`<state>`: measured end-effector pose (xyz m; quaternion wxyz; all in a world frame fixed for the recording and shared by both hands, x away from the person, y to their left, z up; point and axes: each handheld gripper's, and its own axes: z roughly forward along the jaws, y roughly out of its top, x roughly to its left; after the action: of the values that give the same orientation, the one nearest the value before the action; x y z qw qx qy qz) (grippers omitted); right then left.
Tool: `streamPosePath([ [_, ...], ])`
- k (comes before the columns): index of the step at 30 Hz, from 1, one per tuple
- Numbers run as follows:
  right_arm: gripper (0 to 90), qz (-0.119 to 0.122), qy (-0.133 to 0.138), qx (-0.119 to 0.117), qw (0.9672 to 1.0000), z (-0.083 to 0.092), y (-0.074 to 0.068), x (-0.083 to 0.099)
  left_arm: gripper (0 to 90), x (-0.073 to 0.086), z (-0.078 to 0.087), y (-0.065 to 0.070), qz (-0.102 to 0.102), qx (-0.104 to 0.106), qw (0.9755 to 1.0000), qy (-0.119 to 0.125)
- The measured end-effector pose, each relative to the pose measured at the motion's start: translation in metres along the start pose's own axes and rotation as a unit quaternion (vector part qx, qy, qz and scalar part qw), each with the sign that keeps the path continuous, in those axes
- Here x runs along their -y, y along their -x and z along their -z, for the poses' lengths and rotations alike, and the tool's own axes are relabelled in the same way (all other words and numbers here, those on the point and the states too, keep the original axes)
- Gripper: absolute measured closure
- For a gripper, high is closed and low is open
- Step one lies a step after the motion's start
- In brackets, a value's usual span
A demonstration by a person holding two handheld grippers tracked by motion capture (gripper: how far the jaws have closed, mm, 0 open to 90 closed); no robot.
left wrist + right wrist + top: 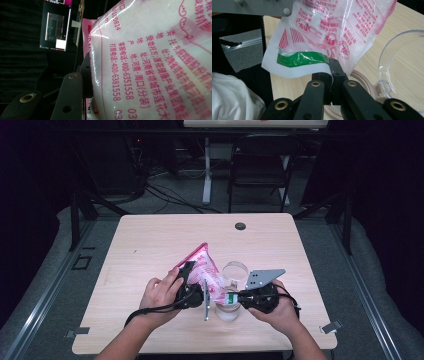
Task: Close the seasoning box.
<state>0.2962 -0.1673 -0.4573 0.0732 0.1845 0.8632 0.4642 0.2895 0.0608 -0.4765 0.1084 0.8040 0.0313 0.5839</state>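
While hanging tilted over the clear jar (227,307) on the table (150,240), soft, slippery, granule-filled pink bag (205,272), clamped across its bulging body by left gripper (192,282), pinched at green-striped corner by right gripper (331,65); best gripped at flat sealed edges.

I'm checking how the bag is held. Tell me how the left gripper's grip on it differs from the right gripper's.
The left gripper clamps the bag's full, bulging body with its jaws well apart; the right gripper pinches a thin flat edge by the green strip with its jaws nearly together. The left gripper holds higher up the bag, the right gripper at its lower end above the clear jar. Both are shut on the same bag.
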Motion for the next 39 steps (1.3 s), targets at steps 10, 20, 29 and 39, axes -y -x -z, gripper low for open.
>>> streamPosePath([
  [10, 90.0, 0.001, -0.003, 0.002, 1.0000, -0.0008, 0.0000, 0.0006, 60.0, -0.0003, -0.0002, 0.0005, -0.002, -0.002, 1.0000, 0.002],
  [20, 90.0, 0.000, -0.007, 0.002, 1.0000, -0.0017, 0.0015, 0.0020, 60.1, -0.0015, 0.0003, 0.0009, -0.006, -0.003, 1.0000, 0.001],
  [29, 90.0, -0.002, -0.007, 0.002, 1.0000, -0.0032, 0.0014, 0.0029, 60.2, -0.0015, 0.0004, 0.0006, -0.007, -0.003, 1.0000, 0.000],
  [39, 90.0, -0.001, -0.011, 0.002, 0.9999, -0.0036, 0.0017, 0.0032, 60.4, -0.0016, 0.0005, -0.0001, -0.006, -0.003, 1.0000, 0.000],
])
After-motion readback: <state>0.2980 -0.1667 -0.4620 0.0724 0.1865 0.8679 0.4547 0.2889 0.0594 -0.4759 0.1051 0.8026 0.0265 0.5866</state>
